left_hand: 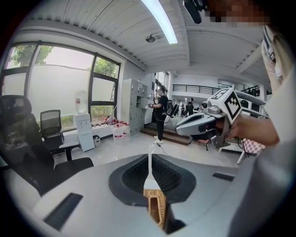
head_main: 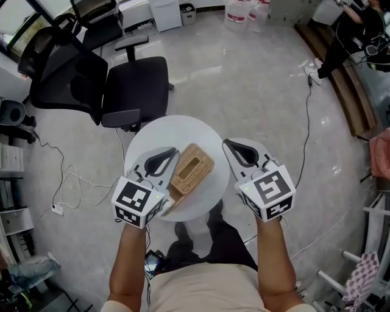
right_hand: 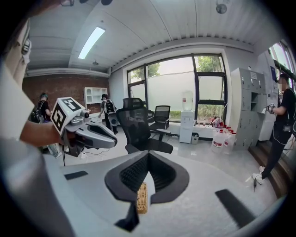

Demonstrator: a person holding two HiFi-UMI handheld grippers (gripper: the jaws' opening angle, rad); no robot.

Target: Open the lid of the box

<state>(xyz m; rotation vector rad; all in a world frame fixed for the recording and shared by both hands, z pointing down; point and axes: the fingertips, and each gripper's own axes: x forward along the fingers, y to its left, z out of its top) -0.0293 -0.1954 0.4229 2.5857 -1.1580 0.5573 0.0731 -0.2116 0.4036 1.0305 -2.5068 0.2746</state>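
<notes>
A woven wicker box with a slot in its top lies on the small round white table, its lid down. My left gripper hangs just left of the box with its jaws shut and nothing between them. Right of the box, clear of it, my right gripper is also shut and empty. In the left gripper view the box shows below the closed jaws, and the right gripper floats beyond. The right gripper view catches the box under its jaws and the left gripper at left.
A black office chair stands just behind the table. Cables trail over the floor at left, and another cable runs at right. Water jugs sit at the far wall. A person stands at the top right.
</notes>
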